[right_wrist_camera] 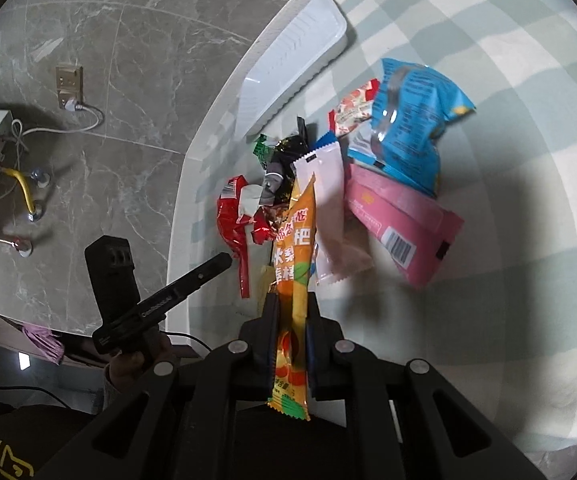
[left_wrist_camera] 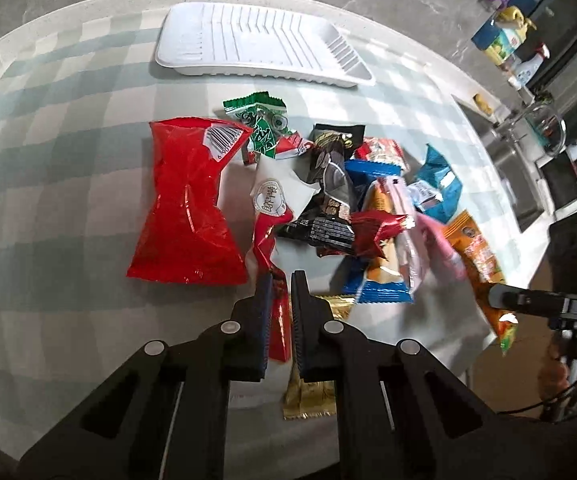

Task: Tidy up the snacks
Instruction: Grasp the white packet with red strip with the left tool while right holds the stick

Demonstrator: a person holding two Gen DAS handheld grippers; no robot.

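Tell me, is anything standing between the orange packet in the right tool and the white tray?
Yes. The snack pile lies between the orange packet and the white tray. Lifted above the pile, its path looks free.

- I see a white ribbed plastic tray [left_wrist_camera: 248, 40], smooth and matt.
- The big red bag [left_wrist_camera: 188, 208] is glossy, crinkled film.
- The orange packet [right_wrist_camera: 294, 264] in my right gripper [right_wrist_camera: 291, 300] is shiny printed film.
- The pink pack [right_wrist_camera: 400, 224] looks matt.
- The checked tablecloth [left_wrist_camera: 68, 140] looks like soft cloth.
- My left gripper [left_wrist_camera: 280, 280] is matt black plastic with metal pins.
- The wall [right_wrist_camera: 128, 40] is polished grey marble.
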